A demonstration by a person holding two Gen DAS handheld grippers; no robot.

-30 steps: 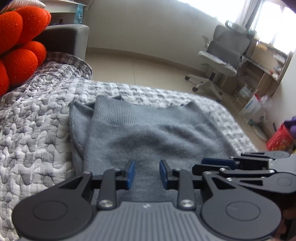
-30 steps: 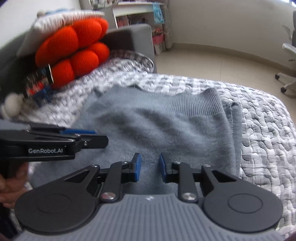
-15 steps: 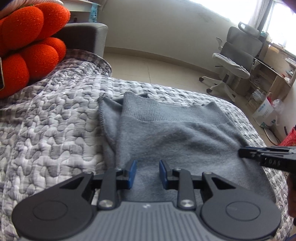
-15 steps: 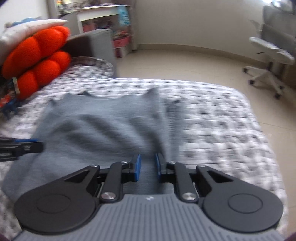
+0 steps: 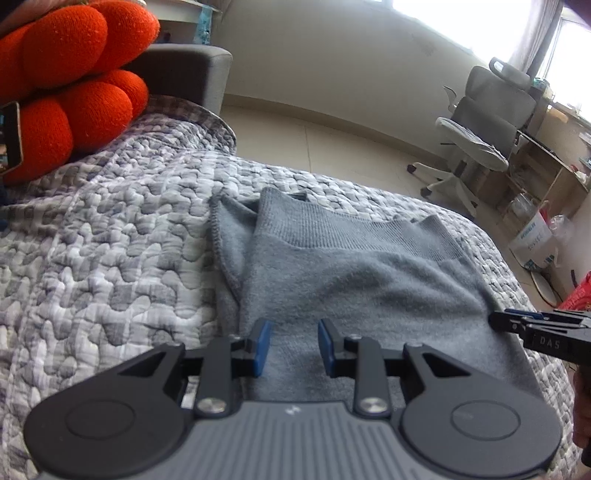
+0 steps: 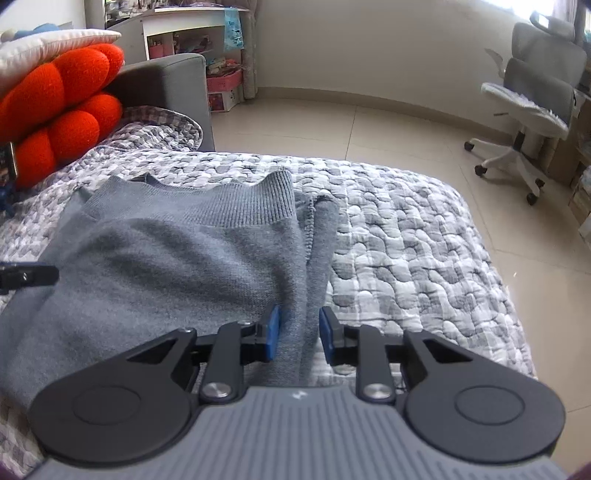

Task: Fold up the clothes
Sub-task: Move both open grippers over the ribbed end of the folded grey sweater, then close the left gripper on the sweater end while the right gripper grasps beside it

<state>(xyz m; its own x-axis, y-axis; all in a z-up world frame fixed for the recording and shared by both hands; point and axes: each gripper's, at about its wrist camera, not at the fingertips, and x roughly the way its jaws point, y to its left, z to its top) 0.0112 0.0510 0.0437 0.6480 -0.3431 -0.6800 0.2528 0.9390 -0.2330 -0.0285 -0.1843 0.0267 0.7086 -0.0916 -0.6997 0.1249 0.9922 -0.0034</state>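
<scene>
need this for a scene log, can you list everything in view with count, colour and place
sweater: one, grey, partly folded on the quilt
quilt: one, grey and white, covering the bed
cushion: one, orange, lumpy, far left by the headboard
headboard: one, dark grey, behind the cushion
office chair: one, grey and white, on the tiled floor at right
shelf unit: one, white, far wall
left gripper: one, black with blue pads, over the sweater's left part
right gripper: one, black with blue pads, jaws opening astride the sweater's right edge
</scene>
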